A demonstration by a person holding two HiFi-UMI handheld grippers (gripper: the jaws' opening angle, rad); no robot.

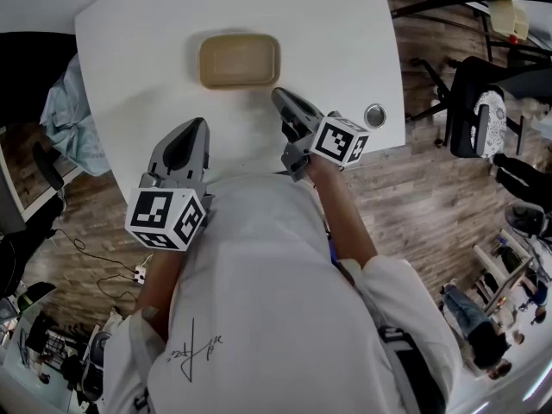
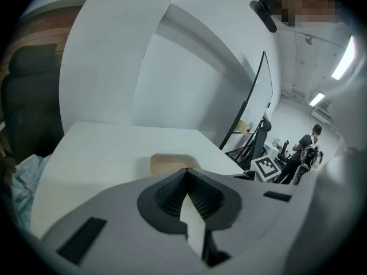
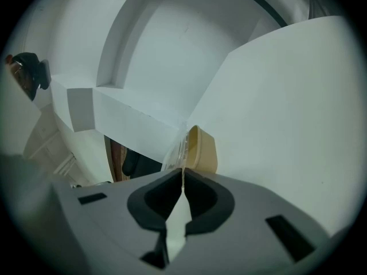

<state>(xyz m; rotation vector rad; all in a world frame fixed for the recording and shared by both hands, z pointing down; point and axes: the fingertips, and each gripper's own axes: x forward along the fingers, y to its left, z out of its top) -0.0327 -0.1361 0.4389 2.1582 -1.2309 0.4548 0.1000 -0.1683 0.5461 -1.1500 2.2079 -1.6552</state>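
Approaching the tan tray [image 1: 240,60] at upper centre, part the closed, empty jaws of left gripper [image 1: 198,126] and right gripper [image 1: 279,95] before meeting its rim.

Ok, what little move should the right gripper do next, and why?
Probably open the jaws of the right gripper: they are shut on nothing, with their tips right beside a corner of the tan tray, so it cannot grip yet.

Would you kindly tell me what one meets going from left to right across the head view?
Light blue cloth → left gripper → tan tray → right gripper → small round metal object.
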